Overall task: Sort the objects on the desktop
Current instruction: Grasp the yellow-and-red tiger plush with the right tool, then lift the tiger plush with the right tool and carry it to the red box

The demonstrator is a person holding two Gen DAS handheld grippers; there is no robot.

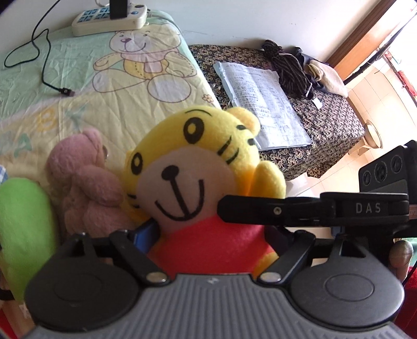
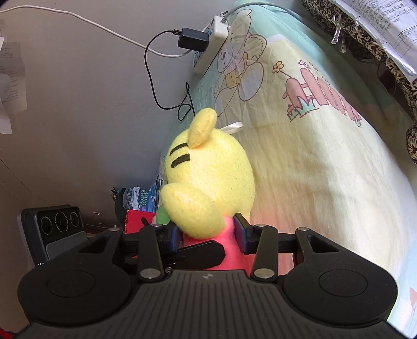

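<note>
A yellow tiger plush (image 1: 192,167) in a red shirt is held just above a cartoon-print bedsheet (image 1: 78,86). My left gripper (image 1: 208,234) is shut on its red body, a blue pad pressing each side. From the right, a black finger (image 1: 276,210) of my right gripper crosses in front of the shirt. The right wrist view shows the tiger plush (image 2: 213,169) from behind. There my right gripper (image 2: 207,234) is shut on the red body below the head. A left gripper finger (image 2: 200,254) lies under it.
A pink bear plush (image 1: 86,182) and a green plush (image 1: 23,229) lie left of the tiger. A power strip (image 1: 109,18) and black cable (image 1: 44,65) are at the sheet's far end. Papers (image 1: 260,104) and clothes (image 1: 292,70) sit on a patterned cloth to the right.
</note>
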